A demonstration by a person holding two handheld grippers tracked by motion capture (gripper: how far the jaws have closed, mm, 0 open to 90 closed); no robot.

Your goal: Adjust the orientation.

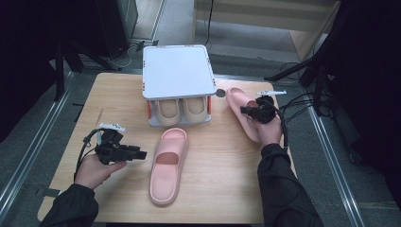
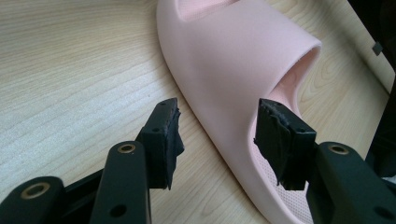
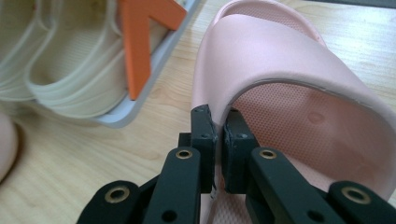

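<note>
While two pink foam slippers are being handled on a pale wooden surface [image 1: 118,90], the scene is seen from above and from a camera on each gripper. One pink slipper [image 1: 169,164] lies flat near the middle of the surface, its toe end pointed toward a small two-level shoe rack [image 1: 178,71] at the back, where a pair of beige slippers [image 1: 182,109] is stored on the lower shelf under a white top. The left gripper [image 1: 140,154] is held just beside this slipper's left edge; its jaws stand wide apart with nothing pressed between them, and in the left gripper view the strap [image 2: 243,60] and side wall are seen just ahead of the pads, not yet touched. The second pink slipper [image 1: 242,109] lies to the right of the rack, and it is gripped by the right gripper [image 1: 249,111], whose jaws are clamped on the thin edge of the strap [image 3: 280,60] where it joins the sole. Both slippers may be judged light, soft and springy, with a matt, slightly textured surface that should not slip much. Since the foam would bend under its own length when lifted by one end, the strap edge or the side wall beside the strap is judged the best place to be taken hold of, and a firm but not crushing pinch is advised.
</note>
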